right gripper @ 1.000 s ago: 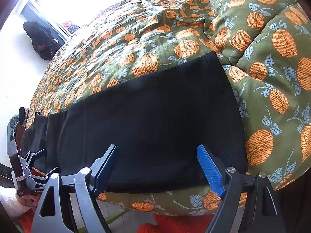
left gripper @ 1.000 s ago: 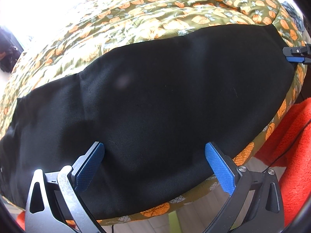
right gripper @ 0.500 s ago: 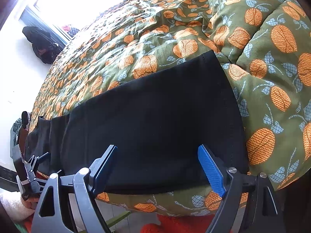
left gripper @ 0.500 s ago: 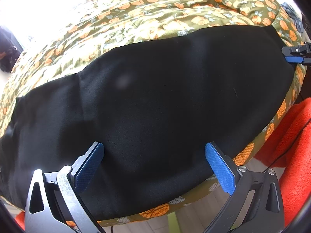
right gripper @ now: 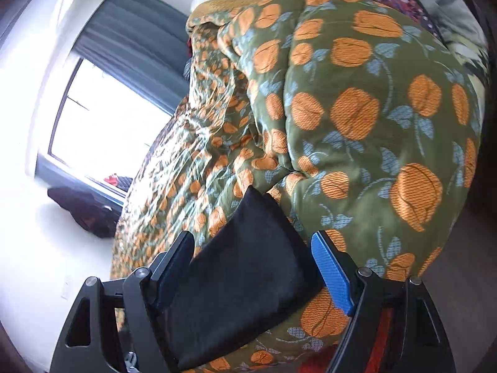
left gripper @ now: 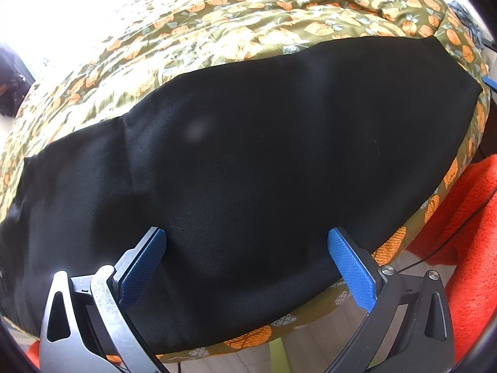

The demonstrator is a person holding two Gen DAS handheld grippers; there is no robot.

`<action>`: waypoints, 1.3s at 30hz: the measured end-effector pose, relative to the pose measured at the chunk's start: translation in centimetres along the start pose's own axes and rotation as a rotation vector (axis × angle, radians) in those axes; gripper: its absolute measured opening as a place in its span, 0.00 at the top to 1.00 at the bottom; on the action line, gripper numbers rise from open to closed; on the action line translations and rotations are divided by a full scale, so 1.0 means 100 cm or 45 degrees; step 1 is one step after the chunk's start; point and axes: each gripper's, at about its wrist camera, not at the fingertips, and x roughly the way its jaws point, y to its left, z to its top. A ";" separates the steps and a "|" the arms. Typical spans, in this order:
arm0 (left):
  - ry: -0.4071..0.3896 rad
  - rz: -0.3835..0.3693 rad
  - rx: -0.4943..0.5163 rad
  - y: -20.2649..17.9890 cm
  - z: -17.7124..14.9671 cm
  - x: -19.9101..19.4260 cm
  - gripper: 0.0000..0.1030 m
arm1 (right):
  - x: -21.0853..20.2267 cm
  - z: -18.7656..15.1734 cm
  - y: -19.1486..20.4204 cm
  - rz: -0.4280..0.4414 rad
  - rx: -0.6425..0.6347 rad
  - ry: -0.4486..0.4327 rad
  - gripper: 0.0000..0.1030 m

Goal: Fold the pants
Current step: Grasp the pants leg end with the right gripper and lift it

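Lying flat along the near edge of the green quilt with orange flowers point(left gripper: 236, 21), the black fabric pants point(left gripper: 248, 161) span its width. Left gripper point(left gripper: 247, 239) hovers spread wide above them; right gripper point(right gripper: 253, 244) straddles one end, jaws released.

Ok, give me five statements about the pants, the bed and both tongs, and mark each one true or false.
1. The pants are black. True.
2. The pants lie on a bare wooden floor. False: they lie on a green quilt with orange flowers.
3. The left tongs are open above the pants. True.
4. The right tongs are clamped shut with nothing between them. False: they are open, with black cloth between them.
5. Orange-red fabric shows beside the bed in the left wrist view. True.
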 end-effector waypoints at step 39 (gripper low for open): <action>-0.015 -0.087 0.117 -0.039 0.025 0.002 0.00 | 0.047 -0.028 -0.033 -0.044 0.190 0.219 0.53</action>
